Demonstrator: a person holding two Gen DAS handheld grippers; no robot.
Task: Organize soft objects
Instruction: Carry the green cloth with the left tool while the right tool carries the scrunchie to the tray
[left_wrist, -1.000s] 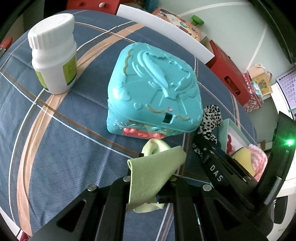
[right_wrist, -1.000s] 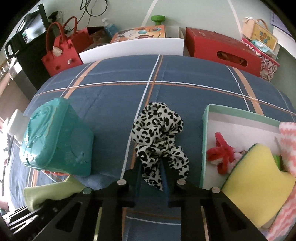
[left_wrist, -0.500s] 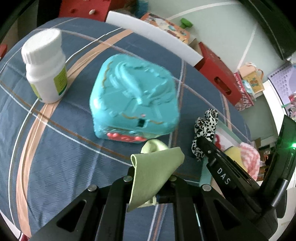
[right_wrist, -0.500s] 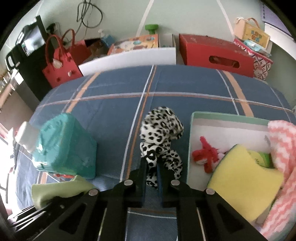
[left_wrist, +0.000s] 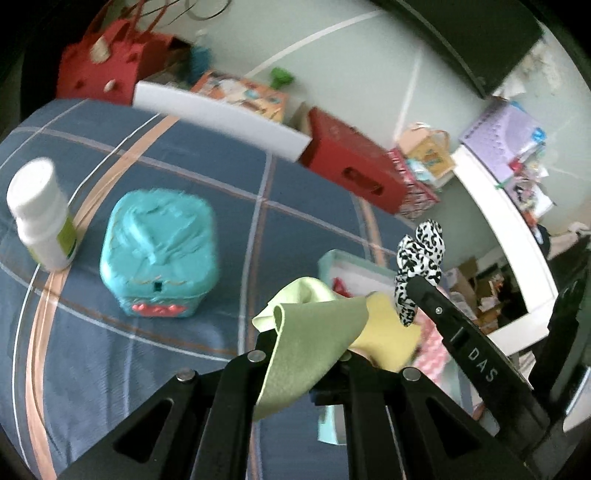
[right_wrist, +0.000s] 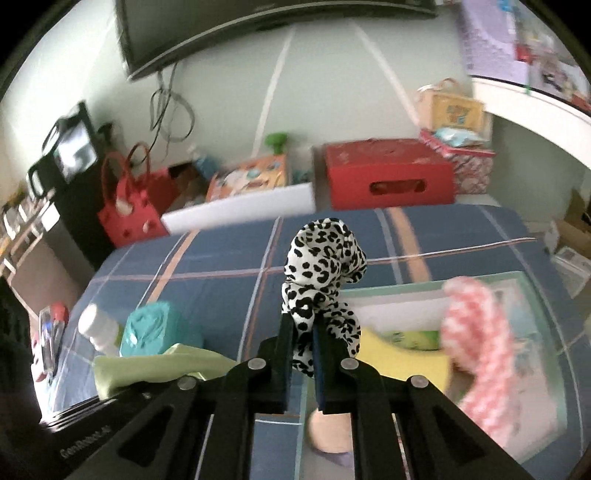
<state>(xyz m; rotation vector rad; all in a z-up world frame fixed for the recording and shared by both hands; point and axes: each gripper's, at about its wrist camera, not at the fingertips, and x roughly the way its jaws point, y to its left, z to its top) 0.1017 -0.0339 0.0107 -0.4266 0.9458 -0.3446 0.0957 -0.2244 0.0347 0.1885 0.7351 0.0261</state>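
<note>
Right gripper (right_wrist: 300, 354) pinched the leopard-print scrunchie (right_wrist: 321, 273), which stood upright from the jaws. Teal-rimmed box (right_wrist: 402, 290) lay just right and below. Left gripper (left_wrist: 306, 354), farther left, pinched a green cloth (left_wrist: 310, 332).

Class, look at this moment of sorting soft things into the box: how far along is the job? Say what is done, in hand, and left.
Done: the yellow sponge and pink-and-white cloth already lie in the box.
In hand: the left tool grips the green cloth; the right tool grips the leopard scrunchie, both lifted off the bedspread.
Left: dropping both into the box.
</note>
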